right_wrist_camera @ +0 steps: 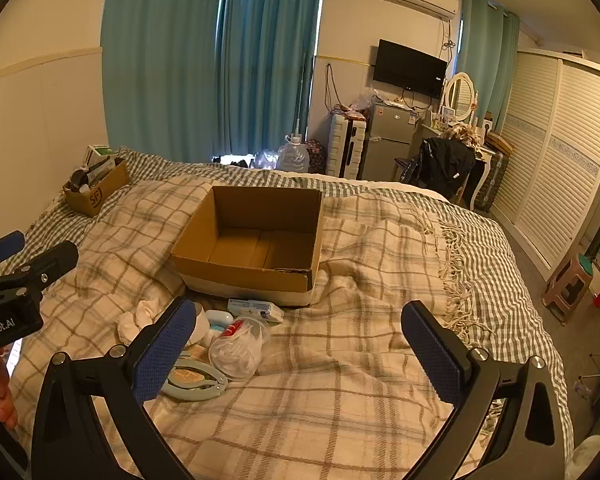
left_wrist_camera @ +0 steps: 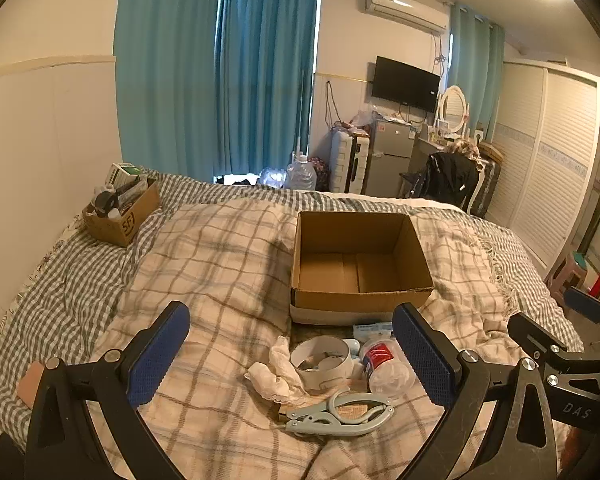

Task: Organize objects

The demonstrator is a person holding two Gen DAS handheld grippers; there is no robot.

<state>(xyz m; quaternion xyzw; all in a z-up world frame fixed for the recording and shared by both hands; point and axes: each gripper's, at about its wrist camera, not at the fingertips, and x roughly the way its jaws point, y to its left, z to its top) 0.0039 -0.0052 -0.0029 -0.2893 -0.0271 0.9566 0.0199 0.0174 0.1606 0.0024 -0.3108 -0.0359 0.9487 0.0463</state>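
Note:
An open, empty cardboard box (left_wrist_camera: 360,268) sits on the plaid blanket; it also shows in the right wrist view (right_wrist_camera: 252,240). In front of it lie a white tape roll (left_wrist_camera: 322,362), crumpled white cloth (left_wrist_camera: 276,376), a clear plastic jar with red label (left_wrist_camera: 386,364), a grey-blue clamp (left_wrist_camera: 340,414) and a small blue-white packet (left_wrist_camera: 372,328). My left gripper (left_wrist_camera: 292,356) is open, hovering just above this pile. My right gripper (right_wrist_camera: 300,344) is open and empty, to the right of the jar (right_wrist_camera: 238,346) and clamp (right_wrist_camera: 194,380).
A smaller cardboard box (left_wrist_camera: 120,212) full of items sits at the bed's far left by the wall. A wardrobe (right_wrist_camera: 556,152), a stool (right_wrist_camera: 568,284), a chair, fridge and suitcase stand beyond and right of the bed. The right gripper's body (left_wrist_camera: 572,360) is at right.

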